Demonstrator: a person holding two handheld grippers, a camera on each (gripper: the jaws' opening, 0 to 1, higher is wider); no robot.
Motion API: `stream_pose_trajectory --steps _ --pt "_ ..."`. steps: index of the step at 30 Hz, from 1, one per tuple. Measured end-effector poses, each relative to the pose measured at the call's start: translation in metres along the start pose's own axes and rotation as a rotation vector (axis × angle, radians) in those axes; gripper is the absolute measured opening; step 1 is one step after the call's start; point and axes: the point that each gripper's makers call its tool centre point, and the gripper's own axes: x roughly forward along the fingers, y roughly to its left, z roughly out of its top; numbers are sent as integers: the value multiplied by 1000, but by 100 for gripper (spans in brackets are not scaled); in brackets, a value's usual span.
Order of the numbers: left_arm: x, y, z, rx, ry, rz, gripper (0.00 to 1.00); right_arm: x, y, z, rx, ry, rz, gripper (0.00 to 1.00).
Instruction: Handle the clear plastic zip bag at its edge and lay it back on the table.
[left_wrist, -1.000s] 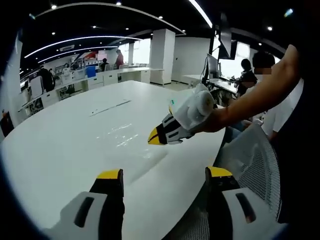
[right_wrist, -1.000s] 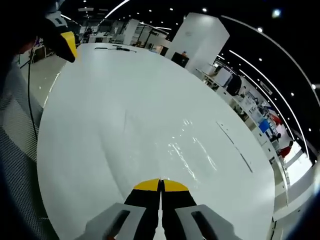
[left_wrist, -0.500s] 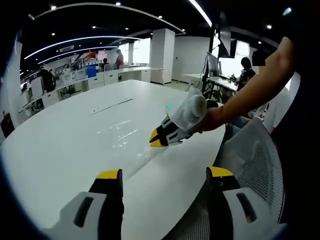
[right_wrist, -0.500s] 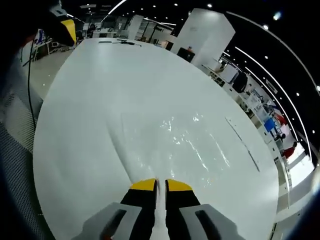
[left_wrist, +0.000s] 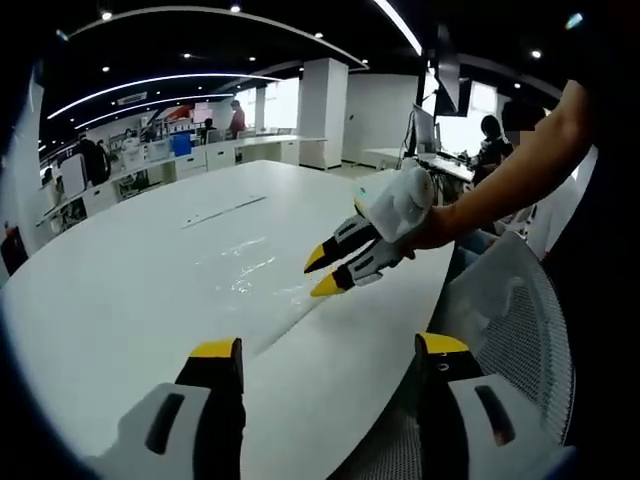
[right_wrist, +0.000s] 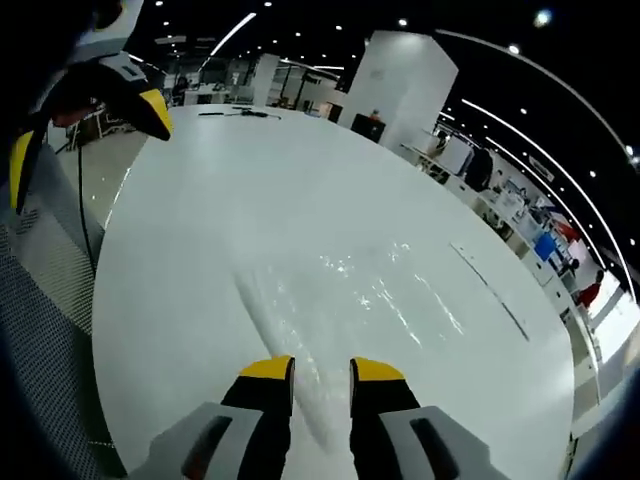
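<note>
1. Bag placement first: the clear plastic zip bag (right_wrist: 345, 290) lies flat on the white table (right_wrist: 250, 180), one edge running toward the right gripper (right_wrist: 320, 368).
2. Right gripper's yellow-tipped jaws stand apart, gripping nothing, poised just over that near edge; in the left gripper view it (left_wrist: 327, 270) hangs above the bag (left_wrist: 245, 268).
3. Left gripper (left_wrist: 328, 348) sits near the table's rim, jaws wide apart and empty.
4. Risk, as I read it: the film is thin, glossy and nearly invisible against the smooth tabletop, so a low jaw could snag the edge and drag or crease it.
5. Beside the table, a grey mesh chair back (left_wrist: 505, 320) crowds the left gripper's path.
</note>
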Motion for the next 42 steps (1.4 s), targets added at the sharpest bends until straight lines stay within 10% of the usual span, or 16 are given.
stream_pose_trajectory --steps 25,42 --pt "-5 27 -11 -26 -23 48 78 -92 9 -5 197 -132 -1 57" --pt "-17 11 -14 -52 -53 49 83 -162 8 -46 350 -157 -76 77"
